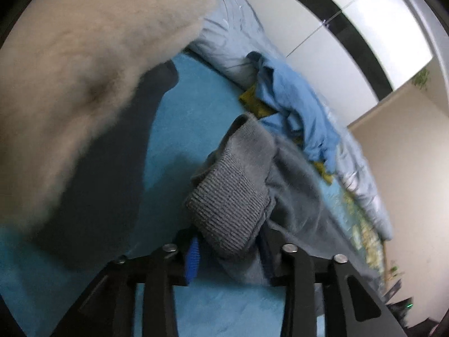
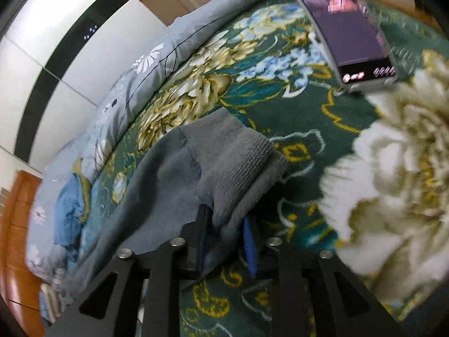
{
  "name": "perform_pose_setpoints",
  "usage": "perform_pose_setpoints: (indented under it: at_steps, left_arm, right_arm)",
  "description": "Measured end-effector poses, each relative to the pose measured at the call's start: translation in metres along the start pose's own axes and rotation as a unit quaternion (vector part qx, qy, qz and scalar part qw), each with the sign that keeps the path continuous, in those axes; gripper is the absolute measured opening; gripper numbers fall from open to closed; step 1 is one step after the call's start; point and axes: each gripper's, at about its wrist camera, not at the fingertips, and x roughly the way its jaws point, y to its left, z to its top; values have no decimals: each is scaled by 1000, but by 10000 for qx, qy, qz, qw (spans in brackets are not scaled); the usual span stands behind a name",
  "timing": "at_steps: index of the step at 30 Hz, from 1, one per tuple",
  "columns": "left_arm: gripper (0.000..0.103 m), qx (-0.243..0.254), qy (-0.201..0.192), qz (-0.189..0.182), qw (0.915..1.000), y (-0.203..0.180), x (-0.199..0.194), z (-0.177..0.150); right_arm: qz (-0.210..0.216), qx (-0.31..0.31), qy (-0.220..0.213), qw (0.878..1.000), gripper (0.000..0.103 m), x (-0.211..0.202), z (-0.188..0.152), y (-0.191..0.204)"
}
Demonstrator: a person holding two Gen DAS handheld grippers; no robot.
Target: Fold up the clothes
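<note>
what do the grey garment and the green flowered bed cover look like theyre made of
Grey garment: looks like a soft knit, maybe fleecy cotton or a blend, matte; its cuff shows clear ribbing and the body a brushed nap.

Green flowered bed cover: seems a plush, short-pile blanket, probably synthetic; the flower edges look fuzzy and the surface dull. The blur leaves the exact fibre open.

Both grippers are angled down at a fair slope. The left gripper (image 1: pixel 228 248) has its jaws parted a bit, with grey ribbed fabric bunched between the fingers. The right gripper (image 2: pixel 224 241) looks much the same, jaws slightly apart around a fold of grey cloth.
</note>
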Motion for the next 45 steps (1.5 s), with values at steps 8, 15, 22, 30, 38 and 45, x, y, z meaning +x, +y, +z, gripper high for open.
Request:
perform_pose_setpoints:
  at_steps: [8,15,22,30,38,45]
  left_arm:
    - [53,1359,-323,535,9887,-36,-46,-21]
    - [58,2732,-207,-321,9612,-117,-2,15]
    - [60,4204,142,44,9072,-151,61,31]
    - [60,4685,709,-192,8804,-147,86,21]
    - [59,5128,855,-265,8538,-142,74,-4]
    - [16,5384,547,-250,8406,-140,57,-19]
  right_arm:
    - [51,-1977,-496,9790,32,-45,-18,107]
    - [1080,-3852,758,9133,32,41,-68,257]
    - [924,-4706,1481,8649,44,107,-91,290]
    - [795,-5303,1704,8267,45,134,-96,285]
    - [674,-5738,1641,7996,30,130,-110,286]
    - [732,-5806,1264,8010,5,116,-113,289]
